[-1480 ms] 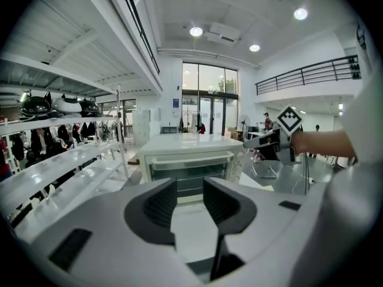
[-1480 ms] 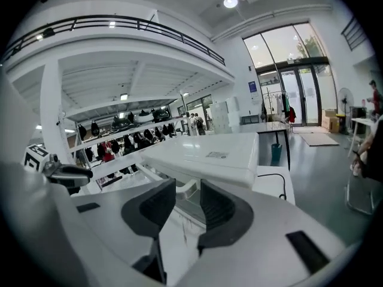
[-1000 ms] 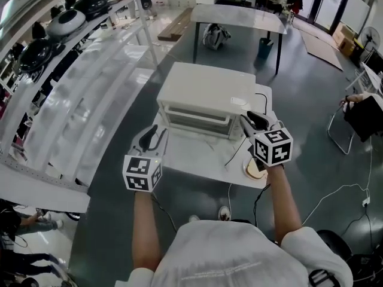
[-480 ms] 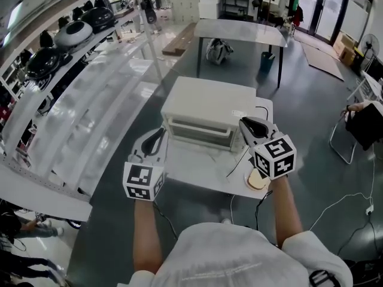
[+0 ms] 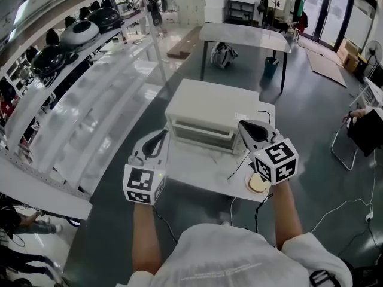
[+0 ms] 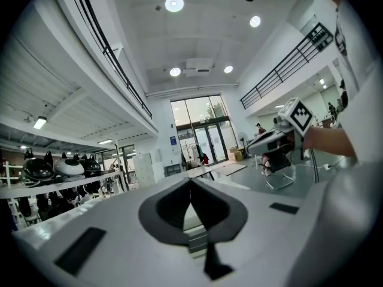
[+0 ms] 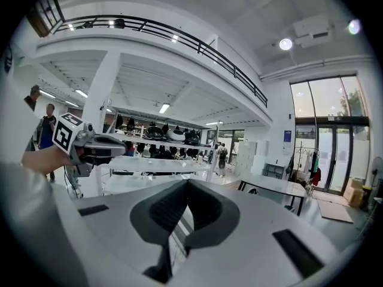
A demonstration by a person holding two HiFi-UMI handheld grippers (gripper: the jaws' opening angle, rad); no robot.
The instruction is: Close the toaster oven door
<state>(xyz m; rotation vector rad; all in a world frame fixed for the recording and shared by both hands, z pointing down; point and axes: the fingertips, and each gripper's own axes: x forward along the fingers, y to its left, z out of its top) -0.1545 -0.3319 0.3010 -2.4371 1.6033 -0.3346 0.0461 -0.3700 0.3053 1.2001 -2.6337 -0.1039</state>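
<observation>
Both pairs of jaws just closed. Left gripper [image 5: 160, 134] and right gripper [image 5: 245, 125] now shut, nothing between them. We hold both clear of toaster oven [image 5: 213, 103], one near each front corner. Oven stands mid-table [image 5: 191, 163]. Its door [image 5: 200, 135] looks upright against front, so we judge task done. Oven's inside hidden. Small dish [image 5: 258, 183] at table's near right corner, pale contents unclear.

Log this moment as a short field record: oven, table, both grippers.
appliance: white boxy toaster oven on small white table
door: state unclear from above
left gripper: jaws shut, empty, near oven's front left corner
right gripper: jaws shut, empty, near oven's front right corner
also on table: round tan item, black cable
</observation>
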